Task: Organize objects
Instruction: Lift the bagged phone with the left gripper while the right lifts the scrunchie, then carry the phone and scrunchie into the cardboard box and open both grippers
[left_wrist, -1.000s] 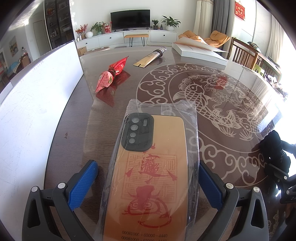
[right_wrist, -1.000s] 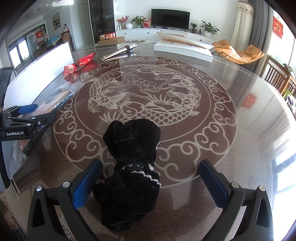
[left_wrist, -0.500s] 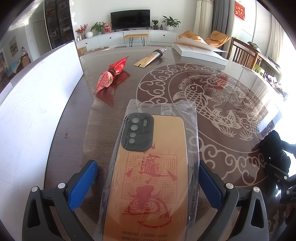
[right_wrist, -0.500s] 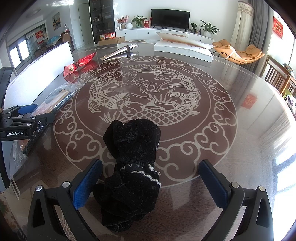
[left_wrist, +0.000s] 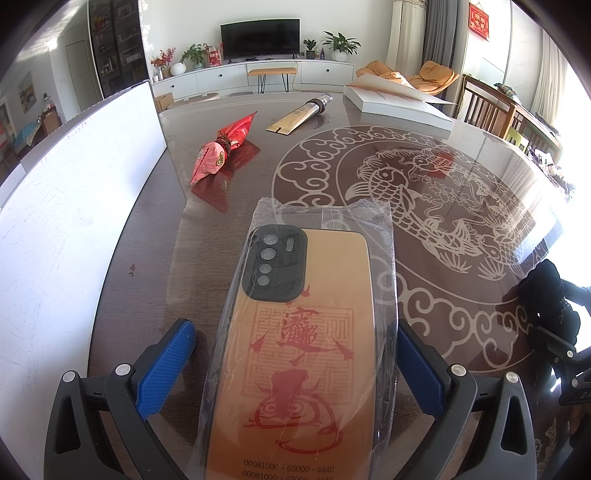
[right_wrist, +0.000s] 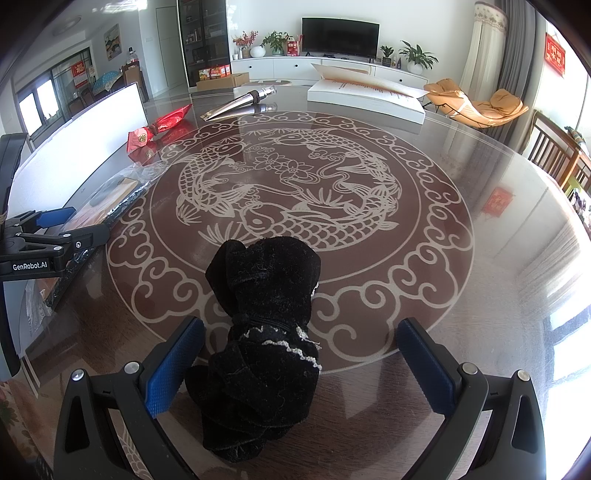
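Running off the bottom edge, the bagged phone case (left_wrist: 303, 354) lies between the left gripper (left_wrist: 295, 365)'s wide-spread fingers. The black velvet pouch (right_wrist: 262, 332) sits between the right gripper (right_wrist: 301, 363)'s equally wide fingers. Both rest on the glossy fish-patterned table (right_wrist: 424, 229); a white board (left_wrist: 66, 206) borders its left side, with open tabletop ahead.

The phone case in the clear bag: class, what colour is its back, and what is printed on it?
Orange-tan phone case with red seal-style print and a black camera surround; clearest in the left wrist view.
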